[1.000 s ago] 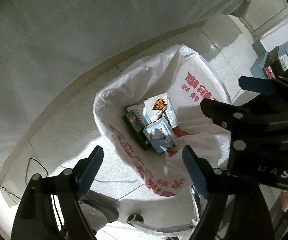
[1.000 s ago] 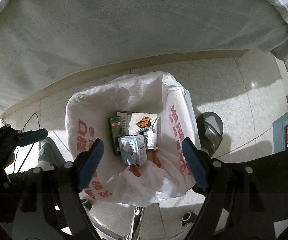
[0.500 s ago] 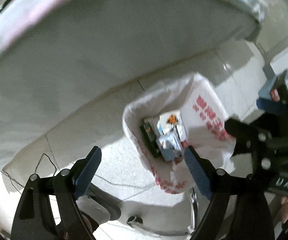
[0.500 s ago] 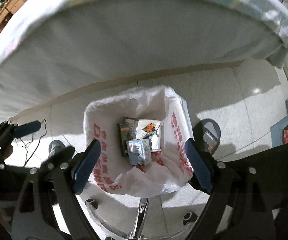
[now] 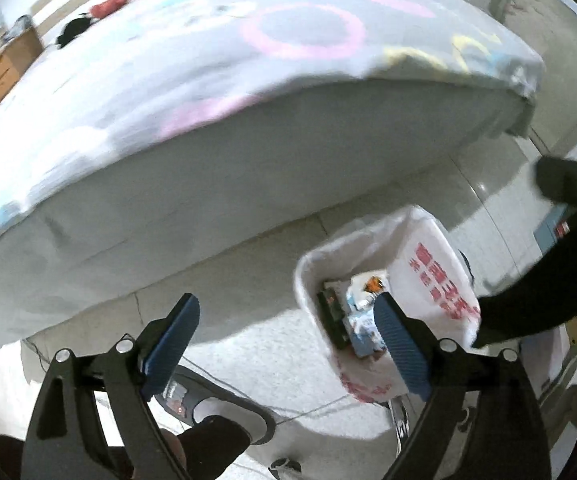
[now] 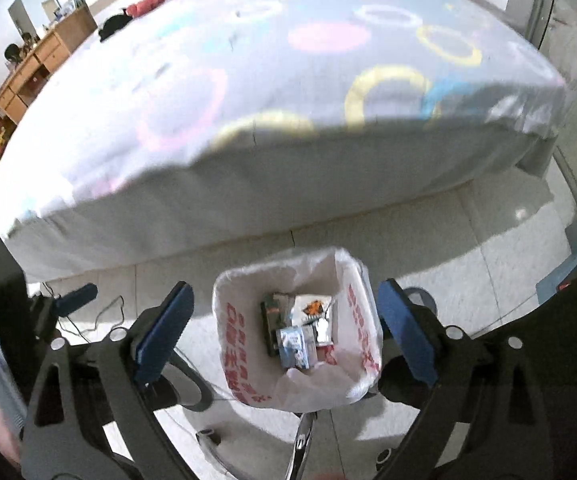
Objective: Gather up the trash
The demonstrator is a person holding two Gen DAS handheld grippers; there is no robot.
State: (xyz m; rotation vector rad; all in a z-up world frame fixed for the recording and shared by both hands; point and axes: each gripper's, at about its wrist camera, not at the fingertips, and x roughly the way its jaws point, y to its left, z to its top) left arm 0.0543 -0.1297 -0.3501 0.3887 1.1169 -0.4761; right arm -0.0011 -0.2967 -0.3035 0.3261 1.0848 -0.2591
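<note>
A white trash bag with red print (image 6: pixel 240 344) stands open on the floor in front of a bed. Inside lie a blue-and-white carton (image 6: pixel 296 344), a dark green box (image 6: pixel 270 320) and a silvery packet with an orange mark (image 6: pixel 312 308). My right gripper (image 6: pixel 285 284) hangs high above the bag, its jaws opening, nothing between them. In the left wrist view the bag (image 5: pixel 436 272) sits low at the right, with the carton (image 5: pixel 362 328) inside. My left gripper (image 5: pixel 286 298) hovers over bare floor left of the bag, jaws opening and empty.
A bed with a ring-patterned sheet (image 6: pixel 288 80) fills the upper half of both views. A slipper (image 5: pixel 216 404) and a thin cable (image 6: pixel 100 316) lie on the tiled floor. Chrome chair legs with casters (image 6: pixel 304 432) are below the bag. A wooden desk (image 6: pixel 36 64) stands far left.
Both grippers have risen away from the bag, which now looks smaller. The top of the bed has come into view. Both pairs of jaws have spread a little wider.
</note>
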